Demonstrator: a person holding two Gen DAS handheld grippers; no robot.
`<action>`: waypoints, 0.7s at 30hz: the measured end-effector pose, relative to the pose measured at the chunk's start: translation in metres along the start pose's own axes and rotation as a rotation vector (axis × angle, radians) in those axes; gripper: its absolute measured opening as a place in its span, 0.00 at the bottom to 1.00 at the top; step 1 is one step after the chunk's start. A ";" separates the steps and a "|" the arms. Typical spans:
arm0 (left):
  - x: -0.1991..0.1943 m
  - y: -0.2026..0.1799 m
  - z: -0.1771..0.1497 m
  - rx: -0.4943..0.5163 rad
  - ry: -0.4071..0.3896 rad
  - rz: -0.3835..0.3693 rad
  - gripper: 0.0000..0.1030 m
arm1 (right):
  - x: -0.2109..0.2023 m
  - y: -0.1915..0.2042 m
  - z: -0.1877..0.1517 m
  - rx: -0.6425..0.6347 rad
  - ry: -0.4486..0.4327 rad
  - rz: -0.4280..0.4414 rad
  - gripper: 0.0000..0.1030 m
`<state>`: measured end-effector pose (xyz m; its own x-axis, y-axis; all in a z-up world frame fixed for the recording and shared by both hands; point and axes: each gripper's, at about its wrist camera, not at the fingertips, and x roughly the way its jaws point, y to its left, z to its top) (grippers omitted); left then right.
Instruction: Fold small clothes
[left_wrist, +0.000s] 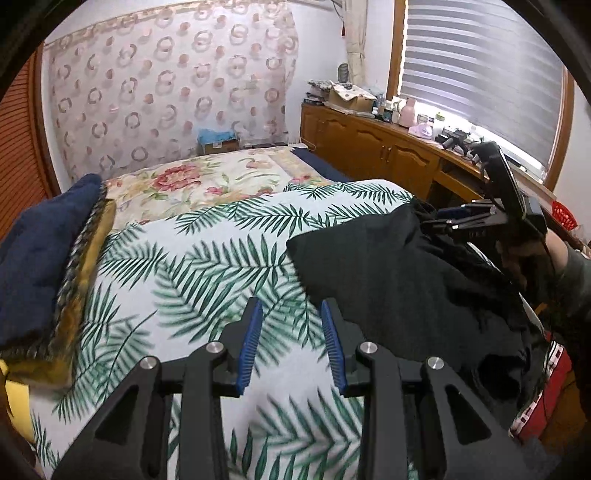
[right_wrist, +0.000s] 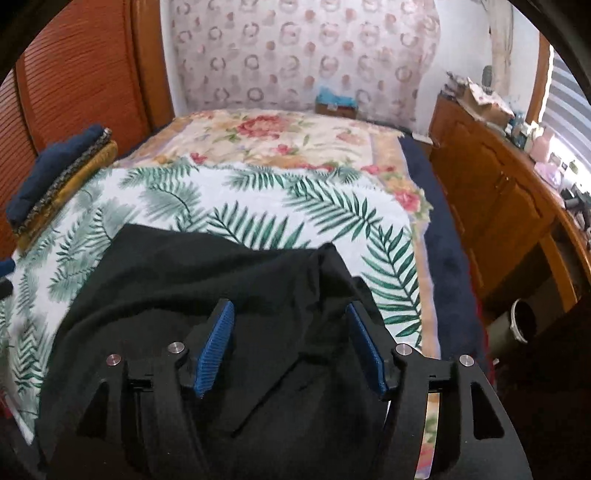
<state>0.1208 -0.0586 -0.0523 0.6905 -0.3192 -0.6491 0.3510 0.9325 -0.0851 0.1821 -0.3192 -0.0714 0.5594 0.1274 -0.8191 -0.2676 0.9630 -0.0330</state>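
Note:
A black garment lies crumpled on the palm-leaf sheet at the right side of the bed; it fills the near part of the right wrist view. My left gripper is open and empty above the sheet, just left of the garment's edge. My right gripper is open, its jaws wide apart over the garment, holding nothing. In the left wrist view the right gripper hovers at the garment's far right edge.
A stack of folded clothes, navy on top of mustard, sits at the bed's left edge, also in the right wrist view. A floral blanket covers the far bed. A wooden cabinet with clutter runs along the right. Red cloth lies near right.

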 end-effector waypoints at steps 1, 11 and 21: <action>0.004 -0.001 0.003 0.003 0.002 -0.001 0.31 | 0.004 -0.001 -0.001 0.001 0.004 0.002 0.60; 0.059 -0.004 0.029 0.017 0.059 -0.008 0.31 | -0.008 -0.013 -0.017 -0.011 -0.068 0.185 0.02; 0.100 0.000 0.040 0.005 0.135 -0.051 0.31 | -0.019 -0.045 -0.024 0.020 -0.063 0.043 0.01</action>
<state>0.2149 -0.0972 -0.0865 0.5803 -0.3402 -0.7399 0.3870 0.9146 -0.1171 0.1646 -0.3708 -0.0677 0.5960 0.1827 -0.7819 -0.2770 0.9608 0.0134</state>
